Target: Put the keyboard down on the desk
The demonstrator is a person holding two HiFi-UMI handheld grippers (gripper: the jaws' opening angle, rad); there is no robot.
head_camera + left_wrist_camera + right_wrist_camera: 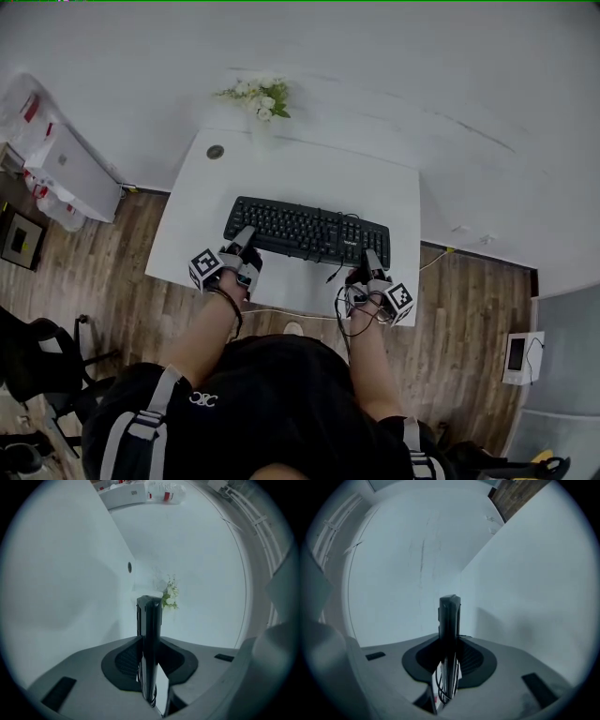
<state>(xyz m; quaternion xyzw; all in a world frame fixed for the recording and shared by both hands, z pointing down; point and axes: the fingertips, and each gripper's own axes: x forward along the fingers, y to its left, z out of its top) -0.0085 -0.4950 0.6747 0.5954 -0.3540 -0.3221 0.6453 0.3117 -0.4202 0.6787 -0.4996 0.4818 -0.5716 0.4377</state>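
1. My left gripper (245, 236) has its jaws clamped on the near-left edge of the flat black plastic keyboard (306, 230). My right gripper (370, 256) has its jaws clamped on the near-right edge. Each gripper view shows the slim black body pinched between the pads.
2. The keyboard sits over the middle of the white rectangular counter (281, 169). I cannot tell whether its underside is touching; I judge it to be just above.
3. I would lower both hands at the same rate, so the board stays flat and neither end drops first.
4. The thin black cable (438, 686) loops down by the right jaws. I would let it trail off the near edge rather than trap it under the board.
5. The bunch of white flowers (261, 97) at the far edge is well clear, so there is no need to push forward.
6. I would spread the jaws only once the board bears fully on the counter, then back straight out.
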